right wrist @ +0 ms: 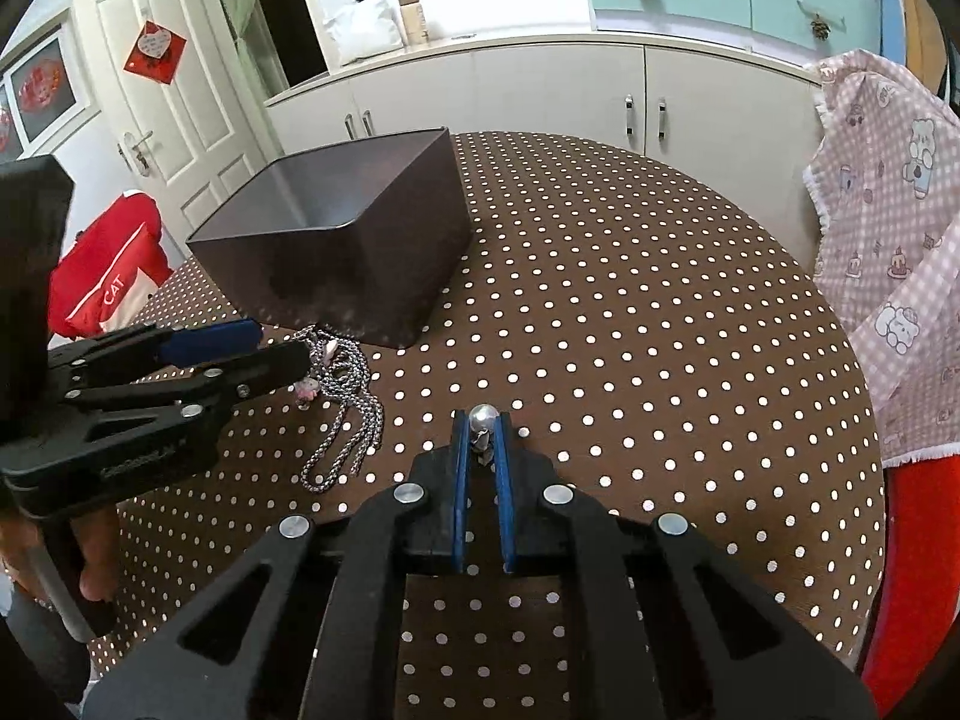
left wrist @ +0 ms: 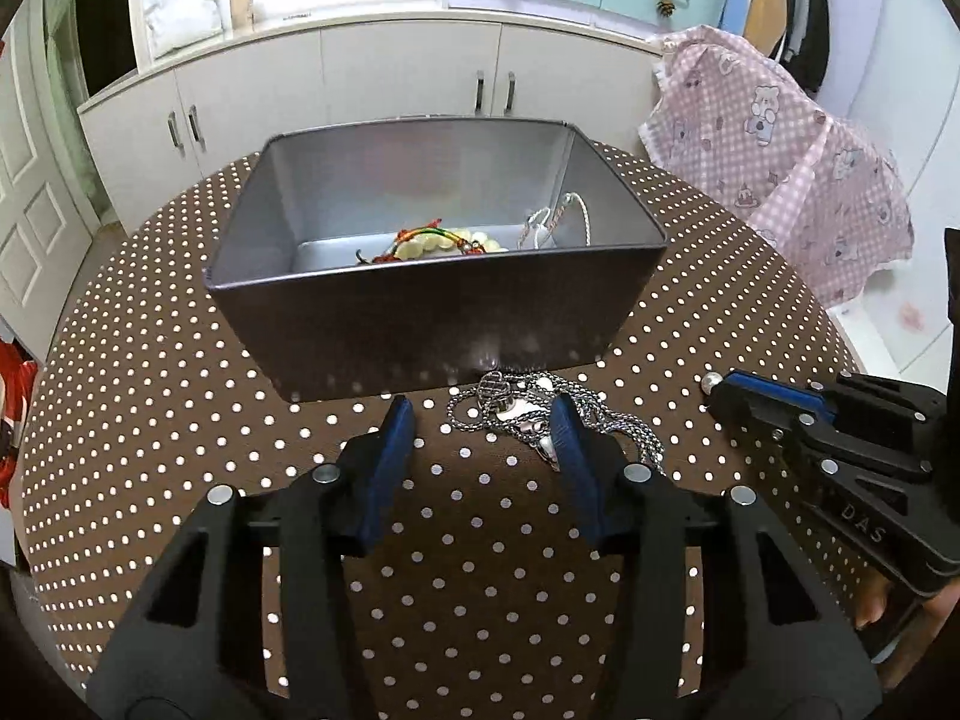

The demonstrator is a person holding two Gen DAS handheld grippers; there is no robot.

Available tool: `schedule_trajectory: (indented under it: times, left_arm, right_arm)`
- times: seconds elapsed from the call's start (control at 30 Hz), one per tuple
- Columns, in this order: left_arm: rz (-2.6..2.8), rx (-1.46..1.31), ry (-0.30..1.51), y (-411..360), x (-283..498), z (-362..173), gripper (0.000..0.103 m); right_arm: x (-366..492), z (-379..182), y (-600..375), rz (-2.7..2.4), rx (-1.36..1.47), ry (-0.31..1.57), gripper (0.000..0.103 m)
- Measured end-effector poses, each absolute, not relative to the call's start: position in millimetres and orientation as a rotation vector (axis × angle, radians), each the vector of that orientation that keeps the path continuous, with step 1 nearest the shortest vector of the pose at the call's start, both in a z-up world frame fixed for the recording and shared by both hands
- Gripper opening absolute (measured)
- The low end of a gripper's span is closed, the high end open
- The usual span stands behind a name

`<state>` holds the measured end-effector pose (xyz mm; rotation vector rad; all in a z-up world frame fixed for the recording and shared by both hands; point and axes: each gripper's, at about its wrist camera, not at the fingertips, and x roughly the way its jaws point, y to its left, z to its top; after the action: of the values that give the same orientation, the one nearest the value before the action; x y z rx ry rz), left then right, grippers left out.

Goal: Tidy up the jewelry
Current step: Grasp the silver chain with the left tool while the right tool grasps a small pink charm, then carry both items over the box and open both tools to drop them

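A dark metal box (left wrist: 420, 312) stands on the polka-dot table (left wrist: 180, 420); it also shows in the right wrist view (right wrist: 360, 252). Inside lie a beaded bracelet with coloured cord (left wrist: 438, 243) and a white cord piece (left wrist: 549, 228). A pile of silver chain necklaces (left wrist: 516, 408) lies in front of the box, also visible in the right wrist view (right wrist: 348, 408). My left gripper (left wrist: 483, 420) is open, its right finger over the chains. My right gripper (right wrist: 483, 426) is shut on a small silver ball earring (right wrist: 483, 419), seen at the right in the left wrist view (left wrist: 711, 383).
White cabinets (left wrist: 360, 78) stand behind the table. A pink checked cloth (left wrist: 780, 168) hangs over something at the right. A red garment (right wrist: 114, 264) lies left of the table, near a white door (right wrist: 162, 120).
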<state>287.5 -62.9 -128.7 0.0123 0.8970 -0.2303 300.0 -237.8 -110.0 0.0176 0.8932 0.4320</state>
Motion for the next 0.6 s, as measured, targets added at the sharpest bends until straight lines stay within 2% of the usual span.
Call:
schedule_trajectory:
  times: [0.13,0.6]
  left_arm:
    - [-0.29,0.012,0.91,-69,288,-129,0.019]
    - [-0.331,-0.067,0.766,-36,254,-75,0.016]
  right_arm:
    - [300,-110,-237,0.431,0.007,0.892,0.007]
    - [267,-96,-226,0.556,0.115,0.836,0.006]
